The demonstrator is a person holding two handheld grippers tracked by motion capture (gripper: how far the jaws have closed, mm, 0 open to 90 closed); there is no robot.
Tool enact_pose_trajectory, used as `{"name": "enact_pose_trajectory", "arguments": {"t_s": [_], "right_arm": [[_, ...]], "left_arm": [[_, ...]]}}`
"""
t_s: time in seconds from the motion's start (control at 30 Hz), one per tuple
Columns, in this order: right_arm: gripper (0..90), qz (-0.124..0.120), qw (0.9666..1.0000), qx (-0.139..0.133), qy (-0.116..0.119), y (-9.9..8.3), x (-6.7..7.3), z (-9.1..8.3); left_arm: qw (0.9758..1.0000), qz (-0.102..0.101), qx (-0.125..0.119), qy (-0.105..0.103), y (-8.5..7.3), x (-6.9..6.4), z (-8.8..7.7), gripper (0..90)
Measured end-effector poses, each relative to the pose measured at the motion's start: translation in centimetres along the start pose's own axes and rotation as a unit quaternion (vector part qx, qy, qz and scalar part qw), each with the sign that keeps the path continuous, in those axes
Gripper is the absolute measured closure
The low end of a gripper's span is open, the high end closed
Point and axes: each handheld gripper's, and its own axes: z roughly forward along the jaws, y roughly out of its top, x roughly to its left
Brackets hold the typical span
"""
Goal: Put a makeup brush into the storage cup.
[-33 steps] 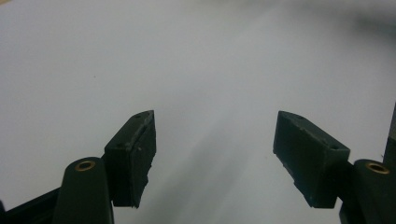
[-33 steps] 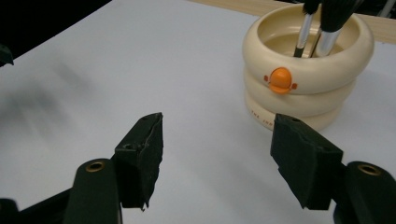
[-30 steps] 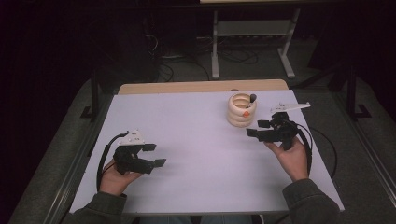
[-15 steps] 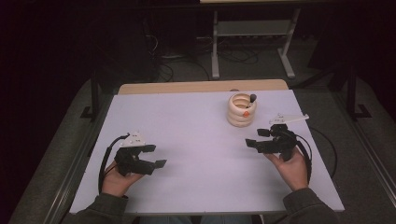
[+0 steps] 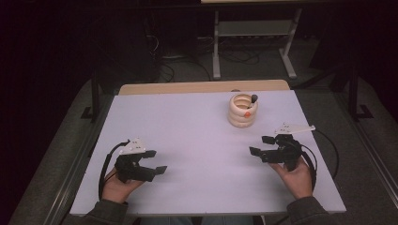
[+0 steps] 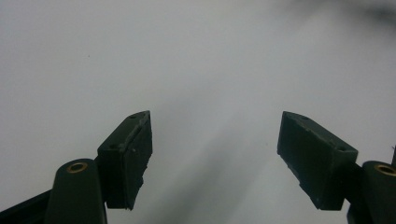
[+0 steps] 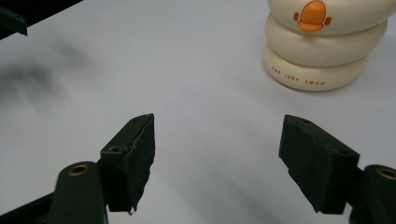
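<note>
White table (image 5: 197, 126), cream ringed holder (image 5: 242, 110) at far right.
My right gripper (image 5: 262, 145) sits near the holder, jaws just widened, empty; left gripper (image 5: 155, 161) well apart, open, empty.

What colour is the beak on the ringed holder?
Orange, on the cream holder; the right gripper view shows it best.

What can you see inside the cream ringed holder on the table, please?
A dark-tipped stick-like thing pokes above the cream ringed holder's rim; its lower part and the holder's bottom are hidden by the wall.
</note>
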Motion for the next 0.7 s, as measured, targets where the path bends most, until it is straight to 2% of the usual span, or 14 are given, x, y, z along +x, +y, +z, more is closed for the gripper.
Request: {"name": "enact_pose_trajectory", "arguments": {"t_s": [0.23, 0.43, 0.47, 0.7], "right_arm": [[24.9, 0.006, 1.0, -0.004, 0.002, -0.7, 0.2, -0.3], [24.9, 0.003, 1.0, -0.005, 0.003, -1.2, 0.2, -0.2], [24.9, 0.009, 1.0, -0.002, 0.003, -1.3, 0.3, -0.2], [24.8, 0.005, 1.0, -0.004, 0.004, -1.7, 0.5, -0.2]], "left_arm": [[1.0, -0.002, -0.001, 0.001, -0.5, -0.2, -0.3, 25.8], [1.0, -0.005, -0.004, 0.001, -0.8, -0.2, -0.5, 25.7], [1.0, -0.004, -0.003, 0.001, -0.8, -0.2, -0.6, 25.7], [1.0, -0.004, 0.002, 0.0, -1.1, -0.3, -0.5, 25.6]]}}
